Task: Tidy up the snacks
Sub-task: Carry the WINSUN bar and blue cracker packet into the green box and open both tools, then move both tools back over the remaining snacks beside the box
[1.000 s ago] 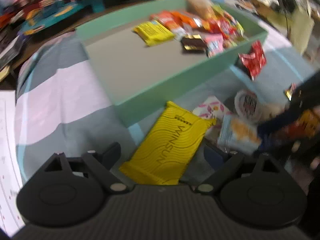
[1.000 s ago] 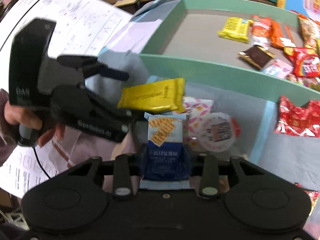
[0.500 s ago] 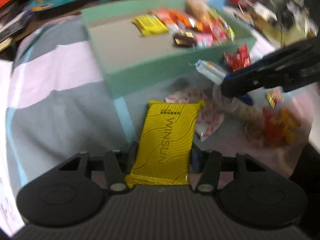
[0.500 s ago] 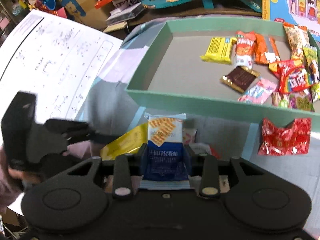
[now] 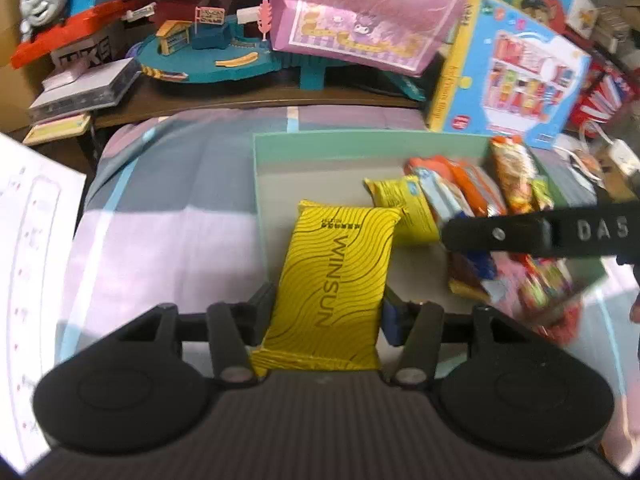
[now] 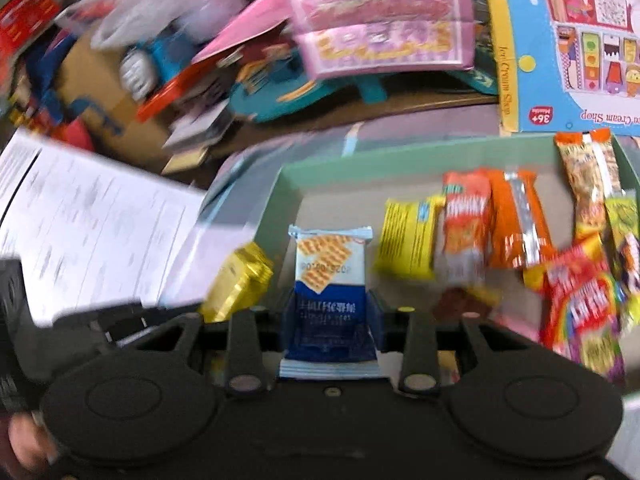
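Snacks are in both claws, each carried over the green tray (image 5: 276, 184). The left gripper (image 5: 326, 320) pinches the yellow packet (image 5: 336, 280) across its width near the lower end; its jaws have just been closing, and now the pads press on the packet's long edges. The packet stands up out of the jaws, over the tray's left wall. The right gripper (image 6: 330, 332) pinches the cracker pack (image 6: 328, 280) the same way, low on its blue half, with the printed top sticking up in front of the tray's near-left corner.

Both packs look light and thin — foil or film wrappers, probably slippery and easy to crease. The yellow packet seems flat and fairly stiff, so an edge grip should hold if the squeeze stays gentle; the crackers inside the other pack would likely break under a hard pinch. Holding low leaves the free end to flop — a mid-body hold would be steadier.

Other snacks (image 6: 500, 232) lie along the tray's right side, leaving bare floor on the left for these two.
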